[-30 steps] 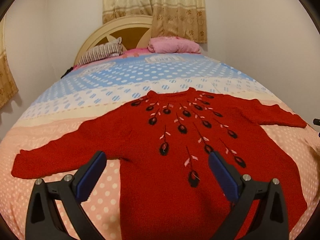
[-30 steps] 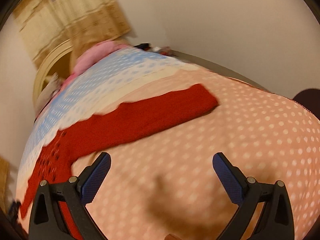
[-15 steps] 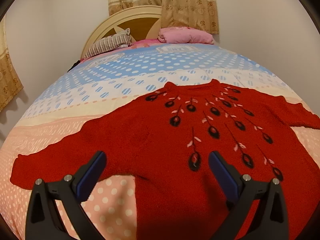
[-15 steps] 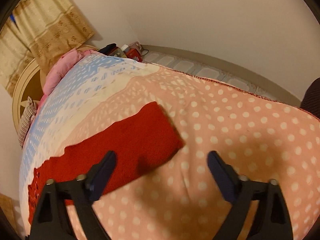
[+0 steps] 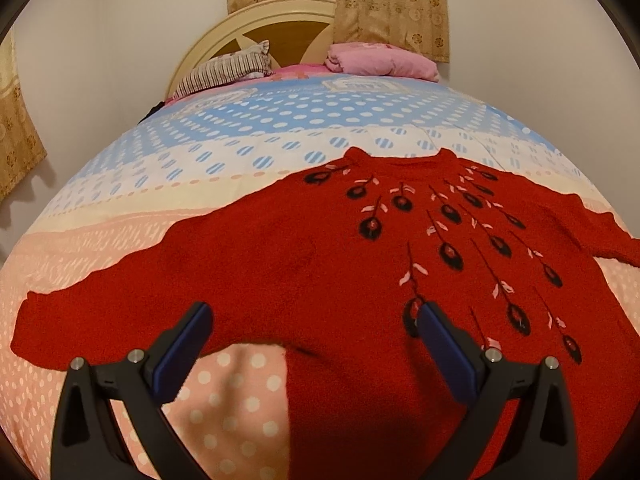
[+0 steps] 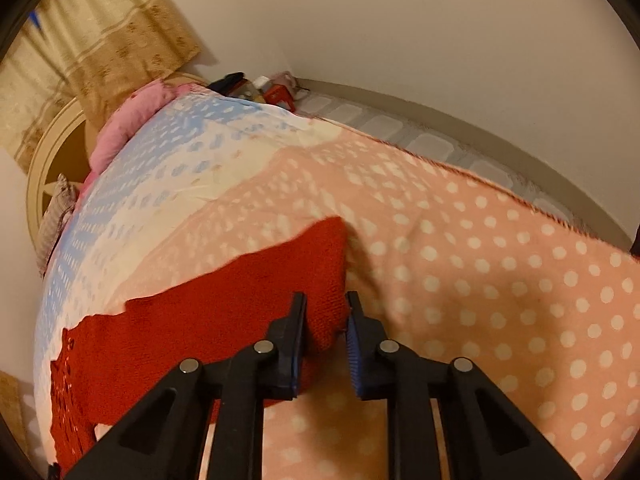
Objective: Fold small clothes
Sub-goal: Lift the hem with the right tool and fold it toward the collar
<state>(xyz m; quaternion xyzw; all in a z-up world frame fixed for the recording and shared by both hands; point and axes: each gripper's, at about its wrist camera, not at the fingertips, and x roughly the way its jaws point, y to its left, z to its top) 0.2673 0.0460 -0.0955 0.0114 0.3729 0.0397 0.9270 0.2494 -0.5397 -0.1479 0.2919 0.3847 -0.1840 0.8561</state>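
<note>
A red knitted sweater (image 5: pixel 320 248) with black and pink peacock-feather motifs lies flat, front up, on the dotted bed cover (image 5: pixel 240 392), both sleeves spread out. My left gripper (image 5: pixel 312 310) hovers open over the sweater's lower left body, near the underarm, with nothing pinched between its blue pads. In the right wrist view the end of the right sleeve (image 6: pixel 280 276) lies between the jaws of my right gripper (image 6: pixel 326 296). Those jaws are closing, and the pads press on the cuff from both sides.
A striped pillow (image 5: pixel 224 70) and a pink pillow (image 5: pixel 380 60) lie by the cream headboard (image 5: pixel 260 20) under tan curtains (image 5: pixel 392 0). The bed's right edge runs beside a tiled floor strip (image 6: pixel 400 128) and a wall. Small clutter (image 6: pixel 260 88) sits in the far corner.
My right gripper has come down onto the sleeve end and its jaws have drawn in from wide open onto the cuff. My left gripper has drifted left and lower over the sweater, still open.
</note>
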